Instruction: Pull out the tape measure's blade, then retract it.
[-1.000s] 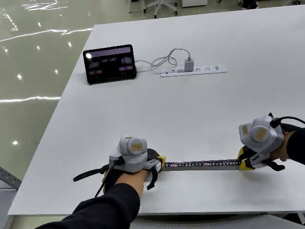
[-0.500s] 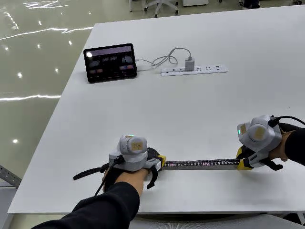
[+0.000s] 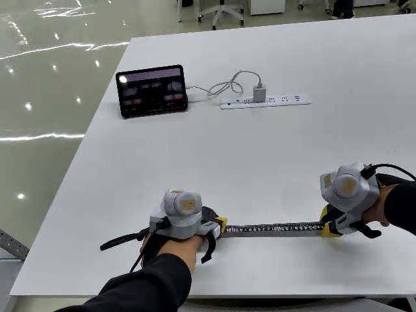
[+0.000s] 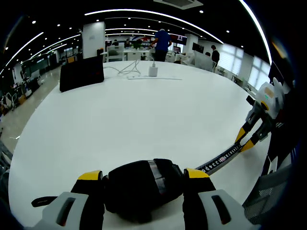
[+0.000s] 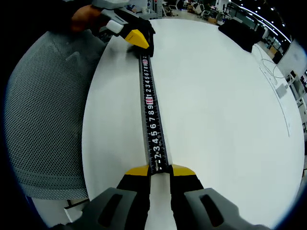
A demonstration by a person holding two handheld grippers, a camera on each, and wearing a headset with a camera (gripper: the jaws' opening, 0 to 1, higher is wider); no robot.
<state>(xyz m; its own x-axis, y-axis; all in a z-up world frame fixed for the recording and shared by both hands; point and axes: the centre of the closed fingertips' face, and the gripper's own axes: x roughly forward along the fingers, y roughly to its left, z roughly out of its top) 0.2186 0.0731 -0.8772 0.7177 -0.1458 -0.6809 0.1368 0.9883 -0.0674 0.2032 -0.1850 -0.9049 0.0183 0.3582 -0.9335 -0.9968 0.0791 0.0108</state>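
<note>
The black tape measure case [image 4: 144,184] sits near the table's front edge, and my left gripper [image 4: 143,175] [image 3: 218,224] is shut on it. Its dark numbered blade [image 3: 273,228] [image 5: 150,120] runs flat over the white table [image 3: 260,162] to the right. My right gripper [image 5: 160,170] [image 3: 327,227] is shut on the blade's end. In the left gripper view the blade [image 4: 223,157] stretches off to the right gripper [image 4: 247,139]. In the right gripper view the left gripper [image 5: 136,38] holds the case at the blade's far end.
At the back of the table stand a dark tablet [image 3: 152,90] and a white power strip [image 3: 263,101] with a plugged charger and cable. The table's front edge lies just behind the grippers. Shiny floor is off to the left. People stand far behind in the left gripper view.
My right gripper has moved a little left toward the case, so the drawn-out blade looks slightly shorter. The left gripper holds the case in place.
</note>
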